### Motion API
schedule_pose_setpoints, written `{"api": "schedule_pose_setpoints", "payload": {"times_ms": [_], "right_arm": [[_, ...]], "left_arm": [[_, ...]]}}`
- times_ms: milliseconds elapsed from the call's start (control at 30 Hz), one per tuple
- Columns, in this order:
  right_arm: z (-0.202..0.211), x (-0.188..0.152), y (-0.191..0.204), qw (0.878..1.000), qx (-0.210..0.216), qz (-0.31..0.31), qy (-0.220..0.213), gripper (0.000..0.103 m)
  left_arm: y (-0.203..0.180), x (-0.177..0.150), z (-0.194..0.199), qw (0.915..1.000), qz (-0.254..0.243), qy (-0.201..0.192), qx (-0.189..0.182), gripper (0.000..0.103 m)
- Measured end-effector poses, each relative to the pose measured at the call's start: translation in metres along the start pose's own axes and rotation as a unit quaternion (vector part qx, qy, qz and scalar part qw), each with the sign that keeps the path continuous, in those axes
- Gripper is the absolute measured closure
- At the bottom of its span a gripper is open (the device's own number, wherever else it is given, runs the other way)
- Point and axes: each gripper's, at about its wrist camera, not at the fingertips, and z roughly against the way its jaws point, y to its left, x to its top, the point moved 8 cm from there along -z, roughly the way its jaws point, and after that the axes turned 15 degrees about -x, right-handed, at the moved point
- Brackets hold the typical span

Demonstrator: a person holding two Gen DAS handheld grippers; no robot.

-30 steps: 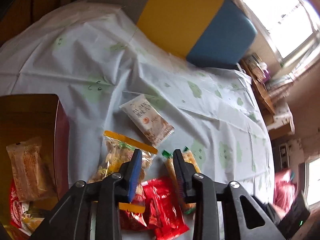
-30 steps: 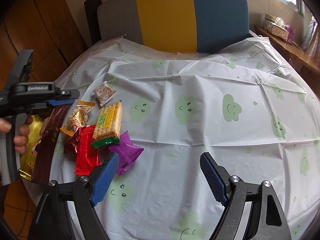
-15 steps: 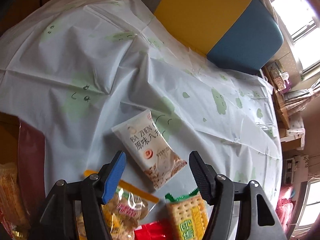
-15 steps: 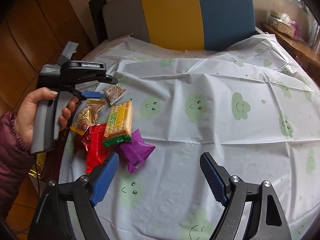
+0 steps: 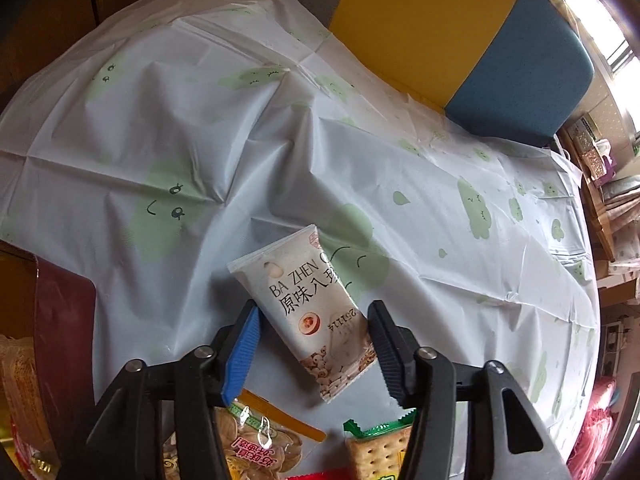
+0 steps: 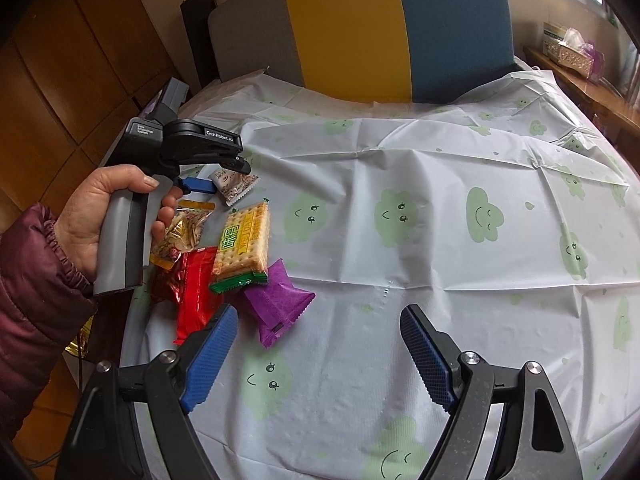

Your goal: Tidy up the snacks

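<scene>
Since half second ago, left gripper advances, jaws wide, straddling white snack packet on desk. Right gripper wide, empty; purple packet at its 11 o'clock.

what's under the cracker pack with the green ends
The cracker pack lies partly on the red packet, and its lower green end overlaps the purple packet. Whatever is under its middle is covered.
</scene>
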Motion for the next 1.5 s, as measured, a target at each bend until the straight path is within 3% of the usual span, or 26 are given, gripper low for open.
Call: {"api": "schedule_pose_setpoints", "payload": {"times_ms": [133, 367, 733, 1033, 1233, 1433, 1467, 1500], "right_arm": [[0.0, 0.0, 0.0, 1.0, -0.002, 0.001, 0.0, 0.019], [-0.005, -0.002, -0.004, 1.0, -0.01, -0.002, 0.004, 0.019], [-0.02, -0.006, -0.01, 1.0, -0.027, -0.009, 0.013, 0.019], [-0.026, 0.023, 0.018, 1.0, 0.005, -0.027, 0.016, 0.019], [-0.047, 0.04, 0.076, 0.999, 0.009, 0.027, 0.024, 0.019], [-0.066, 0.036, 0.104, 0.996, -0.013, 0.078, 0.041, 0.02], [-0.069, 0.034, 0.106, 0.995, -0.019, 0.085, 0.047, 0.021], [-0.072, 0.031, 0.107, 0.994, -0.025, 0.091, 0.053, 0.03]], "left_arm": [[-0.005, -0.001, 0.005, 0.9996, -0.025, -0.008, -0.01, 0.067], [-0.019, -0.01, 0.03, 0.995, -0.092, -0.029, -0.027, 0.068], [-0.038, -0.049, 0.113, 0.9797, -0.172, -0.072, -0.075, 0.071], [-0.033, -0.065, 0.149, 0.9752, -0.169, -0.089, -0.113, 0.072], [-0.011, -0.081, 0.182, 0.9738, -0.153, -0.108, -0.129, 0.072], [0.03, -0.09, 0.217, 0.9751, -0.128, -0.13, -0.126, 0.072], [0.037, -0.09, 0.222, 0.9754, -0.125, -0.134, -0.123, 0.072], [0.047, -0.09, 0.227, 0.9762, -0.12, -0.138, -0.116, 0.072]]}}
